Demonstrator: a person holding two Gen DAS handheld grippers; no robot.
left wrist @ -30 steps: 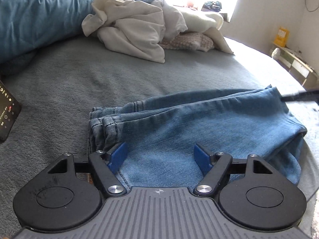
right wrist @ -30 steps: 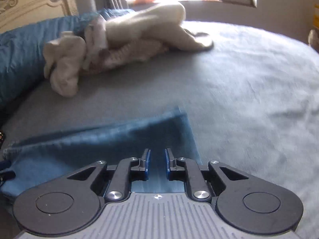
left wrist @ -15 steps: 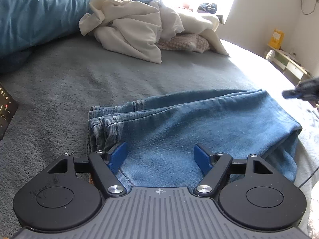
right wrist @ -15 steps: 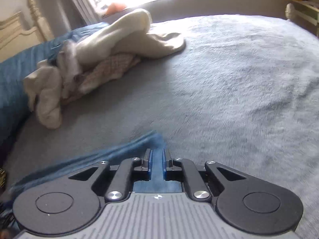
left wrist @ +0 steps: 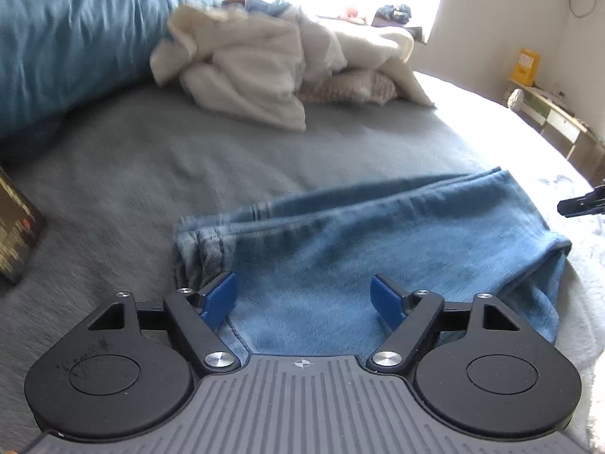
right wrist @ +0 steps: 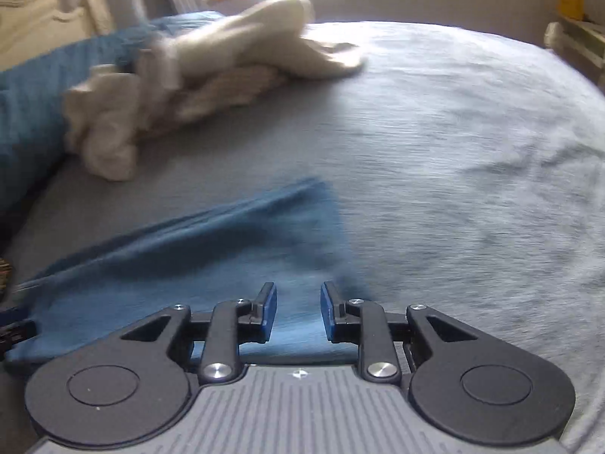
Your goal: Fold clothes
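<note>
The blue jeans lie folded on the gray bed cover, near the front edge, with their long side running left to right. The hems point left and the thick fold is on the right.

The left gripper hangs just over the near part of the jeans. Its jaws are opening wide and hold nothing. The right gripper is over the right end of the jeans. Its jaws are opening too, and the cloth lies below them, not pinched.

What could go wrong? The fold on the right looks puffy, with a lower layer sticking out, so it may spring open if nothing presses it flat. A fingertip could also catch the cloth when a gripper lifts away and drag the layers crooked.

A pile of white clothes waits far back on the bed, well apart from the jeans. A dark phone lies at the left.
</note>
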